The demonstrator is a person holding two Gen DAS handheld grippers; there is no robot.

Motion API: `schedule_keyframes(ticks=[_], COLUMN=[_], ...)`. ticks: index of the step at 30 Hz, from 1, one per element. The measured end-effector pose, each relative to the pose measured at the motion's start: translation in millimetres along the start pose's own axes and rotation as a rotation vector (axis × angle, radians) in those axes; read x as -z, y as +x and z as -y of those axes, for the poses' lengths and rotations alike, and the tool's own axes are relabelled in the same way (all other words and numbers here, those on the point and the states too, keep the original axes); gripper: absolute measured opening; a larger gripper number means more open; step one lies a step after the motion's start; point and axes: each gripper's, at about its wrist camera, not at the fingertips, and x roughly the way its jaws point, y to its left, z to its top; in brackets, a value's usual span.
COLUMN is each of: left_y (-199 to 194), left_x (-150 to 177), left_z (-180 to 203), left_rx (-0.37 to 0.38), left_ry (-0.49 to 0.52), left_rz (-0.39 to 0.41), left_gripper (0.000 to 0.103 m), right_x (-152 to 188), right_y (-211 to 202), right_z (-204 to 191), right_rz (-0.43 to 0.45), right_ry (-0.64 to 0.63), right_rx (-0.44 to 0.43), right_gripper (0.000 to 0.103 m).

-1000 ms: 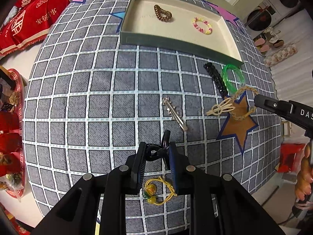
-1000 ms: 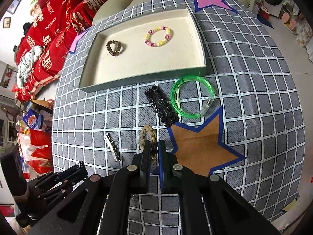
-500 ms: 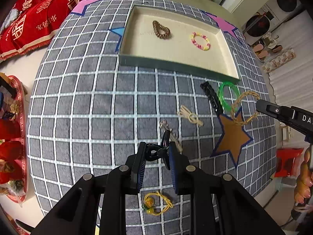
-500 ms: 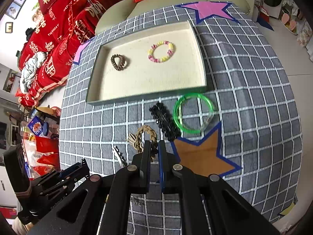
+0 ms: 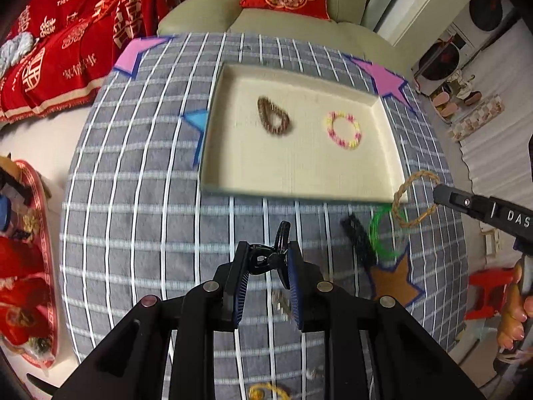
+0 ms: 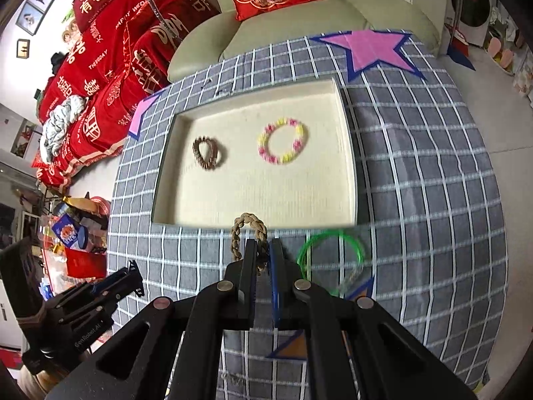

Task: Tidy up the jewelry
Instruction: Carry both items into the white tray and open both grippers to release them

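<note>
Left gripper (image 5: 266, 261): jaws pinching a black hair claw clip (image 5: 271, 253), held above the table (image 5: 140, 200), at lower centre of the left wrist view.

Right gripper (image 6: 263, 260): jaws pressed together on a braided rope bracelet (image 6: 248, 230), whose loop hangs over the near rim of the tray (image 6: 349, 166). In the left wrist view the same bracelet (image 5: 414, 198) appears at right centre, at the tray's near right corner.

Tray contents: a brown beaded bracelet (image 6: 207, 152) at left and a pink-and-yellow beaded bracelet (image 6: 282, 145) to its right, well apart.

On the table, below the tray in frame: a green bangle (image 5: 383, 233) and, just beside it to the left, a black hair clip (image 5: 358, 238); both blurred. A silver clip (image 5: 281, 301) shows between the left jaws, on the cloth. A yellow cord item (image 5: 266, 391) lies at the bottom edge, partly cut off.
</note>
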Motion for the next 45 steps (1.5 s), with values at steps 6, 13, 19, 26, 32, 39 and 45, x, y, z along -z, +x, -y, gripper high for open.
schedule_keyframes(ticks=[6,13,19,26,32,39,45], left_y=[14.6,43.9,80.4,114.6,130.0,135.5,138.8], left_x=[-40.3,-79.4,-99.3,-111.7,-115.1,-115.5,-115.6], left_z=[3.5,9.3,2.5,3.1,9.8,14.5,23.1], left_rx=[-0.008,-0.03,-0.077,-0.121,-0.172,-0.225,-0.265], left_ry=[-0.012,-0.029,-0.058,-0.055,-0.014,0.035,0.08], left_rz=[0.021,0.02,-0.018,-0.052,-0.065,-0.06,-0.064], left_gripper=[0.031,0.031,0.031,0.031,0.031,0.031,0.031], right_x=[-35.3,-76.0,-101.1,-124.8,-129.1,-128.2,-129.2], right_y=[14.9,43.7,69.5,101.1,125.3,141.0,143.1], right_z=[6.6,19.3,27.8,38.0,45.3,53.9,53.7], right_rz=[-0.003,-0.02,-0.034,-0.047,-0.086,-0.111,-0.119], right_ry=[-0.009,0.0,0.004,0.015,0.014,0.023,0.012], right_rx=[-0.008,-0.012,-0.009,-0.001,0.014,0.032,0.045], right_gripper=[0.008,0.008,0.008,0.008,0.008,0.008,0.023])
